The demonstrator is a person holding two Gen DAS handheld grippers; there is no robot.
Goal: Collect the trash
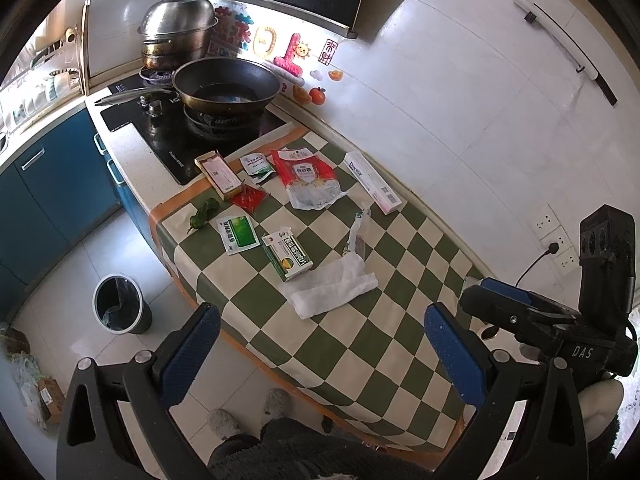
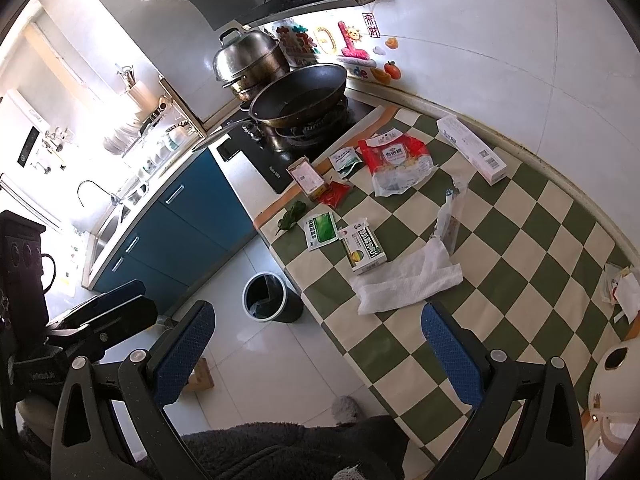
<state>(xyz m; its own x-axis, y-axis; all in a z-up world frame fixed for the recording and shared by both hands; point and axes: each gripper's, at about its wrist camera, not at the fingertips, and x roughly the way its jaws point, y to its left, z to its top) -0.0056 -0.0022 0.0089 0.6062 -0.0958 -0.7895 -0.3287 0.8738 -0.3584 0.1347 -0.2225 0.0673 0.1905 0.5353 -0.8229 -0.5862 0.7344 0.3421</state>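
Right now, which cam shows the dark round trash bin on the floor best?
Right wrist view: the dark round trash bin sits nearer the frame centre, beside the checkered tablecloth, its liner visible inside. Left wrist view shows the bin whole too, but farther toward the left edge.

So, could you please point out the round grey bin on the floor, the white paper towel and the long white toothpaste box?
Round grey bin (image 1: 120, 304): left wrist view, on its rim.
White paper towel (image 2: 408, 280): right wrist view, its middle.
Long white toothpaste box (image 1: 372, 187): left wrist view, top face.
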